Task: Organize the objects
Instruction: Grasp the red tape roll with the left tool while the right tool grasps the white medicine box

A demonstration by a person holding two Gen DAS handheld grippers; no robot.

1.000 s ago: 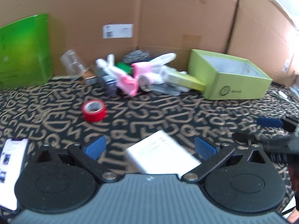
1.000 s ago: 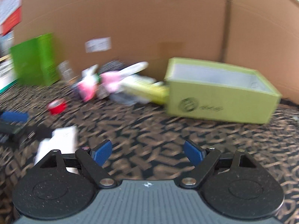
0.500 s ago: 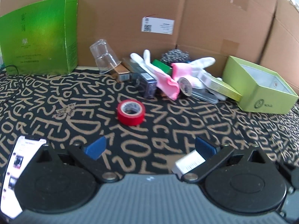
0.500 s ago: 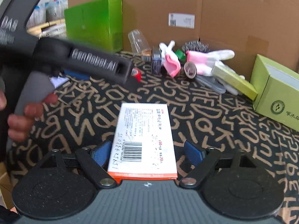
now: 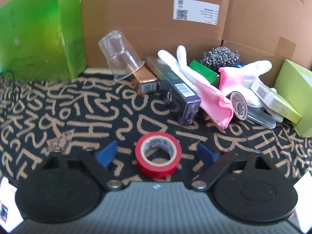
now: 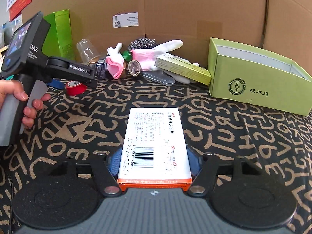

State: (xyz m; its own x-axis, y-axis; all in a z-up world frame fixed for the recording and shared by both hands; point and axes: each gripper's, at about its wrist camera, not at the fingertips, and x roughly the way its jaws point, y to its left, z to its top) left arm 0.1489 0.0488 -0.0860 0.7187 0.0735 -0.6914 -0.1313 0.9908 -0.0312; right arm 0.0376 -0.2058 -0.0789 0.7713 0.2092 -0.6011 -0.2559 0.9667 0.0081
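The left tongs (image 5: pixel 156 154) are being narrowed around the red roll of tape (image 5: pixel 158 154), not yet touched. The white cardboard tablet box (image 6: pixel 154 146), between the right tongs (image 6: pixel 154 162), is being clenched, ready for lifting.

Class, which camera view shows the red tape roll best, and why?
The left wrist view: the red tape roll lies close, whole, with its core visible. The right wrist view shows it small, far and partly hidden behind the other handheld device.
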